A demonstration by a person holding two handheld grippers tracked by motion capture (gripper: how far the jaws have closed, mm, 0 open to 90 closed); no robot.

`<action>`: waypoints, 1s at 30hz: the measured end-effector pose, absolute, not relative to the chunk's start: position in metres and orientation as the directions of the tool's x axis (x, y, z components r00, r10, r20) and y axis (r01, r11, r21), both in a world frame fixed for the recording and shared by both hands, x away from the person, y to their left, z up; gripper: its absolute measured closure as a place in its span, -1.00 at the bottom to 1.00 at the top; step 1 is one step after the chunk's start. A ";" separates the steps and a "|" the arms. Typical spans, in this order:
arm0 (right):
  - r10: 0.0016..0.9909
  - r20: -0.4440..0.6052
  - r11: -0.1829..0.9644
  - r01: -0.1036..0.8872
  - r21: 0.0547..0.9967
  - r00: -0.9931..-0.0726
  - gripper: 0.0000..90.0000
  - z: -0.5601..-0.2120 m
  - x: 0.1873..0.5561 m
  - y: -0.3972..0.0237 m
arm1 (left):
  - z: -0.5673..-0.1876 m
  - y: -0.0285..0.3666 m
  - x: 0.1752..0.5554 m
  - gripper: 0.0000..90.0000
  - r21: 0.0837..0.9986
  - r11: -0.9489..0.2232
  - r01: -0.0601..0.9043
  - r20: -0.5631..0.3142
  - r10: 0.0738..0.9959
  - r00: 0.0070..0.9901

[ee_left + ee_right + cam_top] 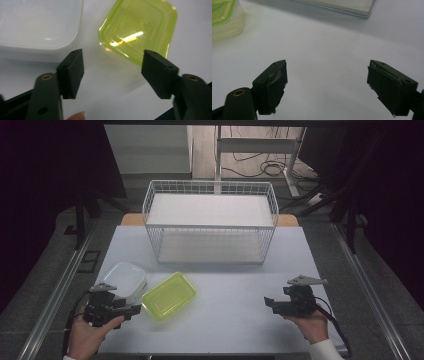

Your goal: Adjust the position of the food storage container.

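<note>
A translucent lime-green container (169,296) (140,27) lies on the white table, front left. Touching its left side is a white plastic container (124,278) (37,27). My left gripper (131,309) (112,72) is at the green container's near corner with its jaws apart; the corner lies just beyond the tips, and nothing is pressed between them. My right gripper (270,302) (327,85) hovers at the front right over bare table, jaws wide apart and empty. The green container (224,17) also shows at the top left of the right gripper view.
A white wire basket (210,220) with a white shelf board stands at the back middle of the table (225,320); its base edge (337,5) shows in the right gripper view. Metal rails run along both sides of the table. Cables lie on the floor behind.
</note>
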State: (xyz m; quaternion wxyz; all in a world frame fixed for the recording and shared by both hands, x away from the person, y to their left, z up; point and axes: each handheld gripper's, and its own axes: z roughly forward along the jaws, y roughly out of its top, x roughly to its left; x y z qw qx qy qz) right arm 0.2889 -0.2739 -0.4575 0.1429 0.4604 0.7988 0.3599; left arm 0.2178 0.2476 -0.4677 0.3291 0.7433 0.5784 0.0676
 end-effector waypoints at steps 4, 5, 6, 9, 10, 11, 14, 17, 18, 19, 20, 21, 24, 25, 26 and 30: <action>0.841 0.099 0.318 0.633 0.705 -0.532 -0.63 -0.458 0.289 -0.274 | -0.472 0.240 0.219 0.02 0.549 -0.137 0.825 -0.277 0.901 0.334; 0.841 0.094 0.323 0.634 0.703 -0.533 -0.63 -0.459 0.289 -0.273 | -0.475 0.238 0.220 0.11 0.538 -0.145 0.831 -0.261 0.908 0.327; 0.841 0.094 0.323 0.634 0.703 -0.533 -0.63 -0.459 0.289 -0.273 | -0.475 0.238 0.220 0.16 0.538 -0.145 0.831 -0.261 0.908 0.327; 0.843 0.081 0.333 0.635 0.697 -0.531 -0.62 -0.460 0.288 -0.274 | -0.479 0.241 0.221 0.33 0.523 -0.145 0.840 -0.254 0.914 0.316; 0.843 0.081 0.333 0.635 0.697 -0.531 -0.62 -0.460 0.288 -0.274 | -0.480 0.242 0.221 0.33 0.515 -0.146 0.844 -0.258 0.913 0.315; 0.847 0.081 0.331 0.639 0.694 -0.526 -0.62 -0.461 0.288 -0.275 | -0.483 0.245 0.221 0.48 0.500 -0.147 0.854 -0.280 0.905 0.320; 0.851 0.079 0.328 0.644 0.691 -0.519 -0.61 -0.462 0.289 -0.276 | -0.487 0.246 0.223 0.67 0.482 -0.151 0.863 -0.297 0.899 0.323; 0.853 0.079 0.327 0.648 0.688 -0.515 -0.61 -0.463 0.290 -0.276 | -0.489 0.246 0.225 0.83 0.477 -0.154 0.866 -0.307 0.893 0.328; 0.854 0.078 0.328 0.648 0.687 -0.514 -0.61 -0.463 0.290 -0.276 | -0.491 0.245 0.226 0.87 0.471 -0.156 0.868 -0.313 0.890 0.330; 0.854 0.078 0.328 0.648 0.687 -0.514 -0.61 -0.463 0.290 -0.276 | -0.491 0.245 0.226 0.90 0.471 -0.156 0.868 -0.313 0.890 0.330; 0.854 0.077 0.328 0.648 0.687 -0.514 -0.61 -0.463 0.290 -0.276 | -0.492 0.244 0.227 0.90 0.467 -0.164 0.869 -0.311 0.890 0.335; 0.855 0.077 0.329 0.649 0.686 -0.514 -0.61 -0.463 0.290 -0.276 | -0.493 0.243 0.228 0.93 0.463 -0.169 0.870 -0.306 0.891 0.336; 0.854 0.072 0.334 0.650 0.682 -0.515 -0.61 -0.465 0.290 -0.275 | -0.495 0.241 0.232 1.00 0.457 -0.169 0.874 -0.296 0.897 0.328; 0.854 0.069 0.337 0.650 0.681 -0.515 -0.61 -0.465 0.290 -0.275 | -0.496 0.240 0.234 1.00 0.455 -0.169 0.874 -0.294 0.898 0.326; 0.854 0.067 0.340 0.651 0.679 -0.515 -0.61 -0.466 0.290 -0.274 | -0.497 0.238 0.236 1.00 0.450 -0.169 0.877 -0.291 0.900 0.323; 0.854 0.060 0.346 0.651 0.676 -0.517 -0.61 -0.466 0.290 -0.274 | -0.497 0.236 0.239 1.00 0.448 -0.168 0.878 -0.289 0.902 0.321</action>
